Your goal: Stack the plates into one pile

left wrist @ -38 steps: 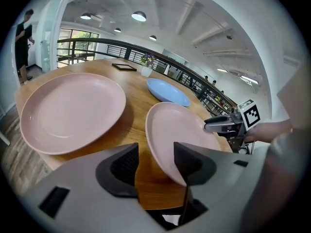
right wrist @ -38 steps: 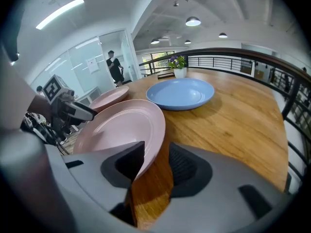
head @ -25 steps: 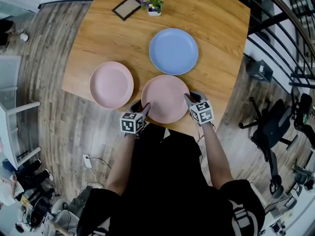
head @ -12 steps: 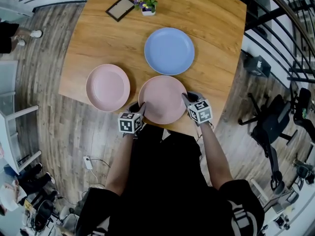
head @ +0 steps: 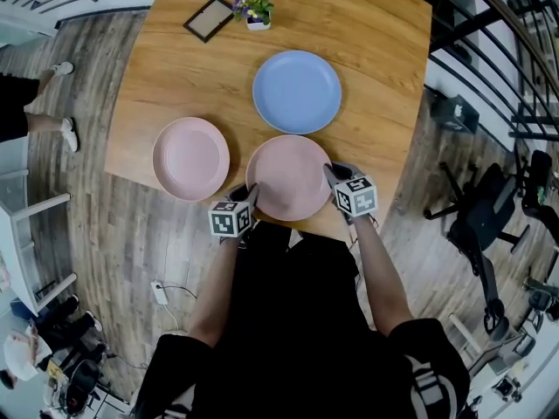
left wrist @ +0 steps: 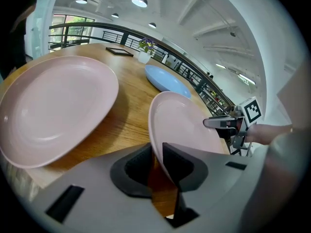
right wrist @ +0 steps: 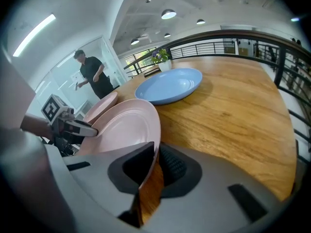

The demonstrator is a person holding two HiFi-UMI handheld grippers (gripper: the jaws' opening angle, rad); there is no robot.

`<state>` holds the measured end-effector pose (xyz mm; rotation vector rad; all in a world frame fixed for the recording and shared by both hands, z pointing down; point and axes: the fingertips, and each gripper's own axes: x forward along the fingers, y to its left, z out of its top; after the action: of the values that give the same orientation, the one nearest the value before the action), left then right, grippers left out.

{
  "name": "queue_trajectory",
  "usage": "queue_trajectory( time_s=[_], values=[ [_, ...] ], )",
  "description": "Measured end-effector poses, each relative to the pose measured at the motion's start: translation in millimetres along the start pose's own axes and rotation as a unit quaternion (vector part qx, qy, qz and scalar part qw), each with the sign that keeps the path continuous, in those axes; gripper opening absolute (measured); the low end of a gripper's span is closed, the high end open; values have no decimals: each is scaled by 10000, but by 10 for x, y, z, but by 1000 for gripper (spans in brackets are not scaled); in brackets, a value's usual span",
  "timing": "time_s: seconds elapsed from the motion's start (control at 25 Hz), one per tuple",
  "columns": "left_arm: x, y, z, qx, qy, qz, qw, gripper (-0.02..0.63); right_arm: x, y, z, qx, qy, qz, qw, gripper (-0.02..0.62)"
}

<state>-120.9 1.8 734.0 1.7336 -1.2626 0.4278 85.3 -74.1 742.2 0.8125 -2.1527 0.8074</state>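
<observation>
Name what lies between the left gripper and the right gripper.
The near pink plate, seen in the head view. The left gripper and right gripper have just been closing their jaws on its opposite rims.

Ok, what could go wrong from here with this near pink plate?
The left tongs and right tongs have just been closing on only the thin rim of the near pink plate; so shallow a pinch may slip on lifting. That plate lies at the near edge of the table, so a slip might drop it to the floor. The blue plate lies close behind; a low carry could knock it.
</observation>
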Motion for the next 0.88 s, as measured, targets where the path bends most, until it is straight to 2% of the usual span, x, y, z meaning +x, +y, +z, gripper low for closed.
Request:
queue_trajectory(
  time_s=[0.32,0.6,0.88],
  values=[
    [-51,-118,30,120,-36,-71,9999,83,-117,-21,-3,45,-40,-44,10000,38],
    [-120,-140,74,365,-43,-20,9993,84,-195,44,72,-224,-76,-137,9996,43],
    [-146,-213,174,451,-126,-72,9989,84,-276,12,134,-138,-230,-216,9994,40]
  ],
)
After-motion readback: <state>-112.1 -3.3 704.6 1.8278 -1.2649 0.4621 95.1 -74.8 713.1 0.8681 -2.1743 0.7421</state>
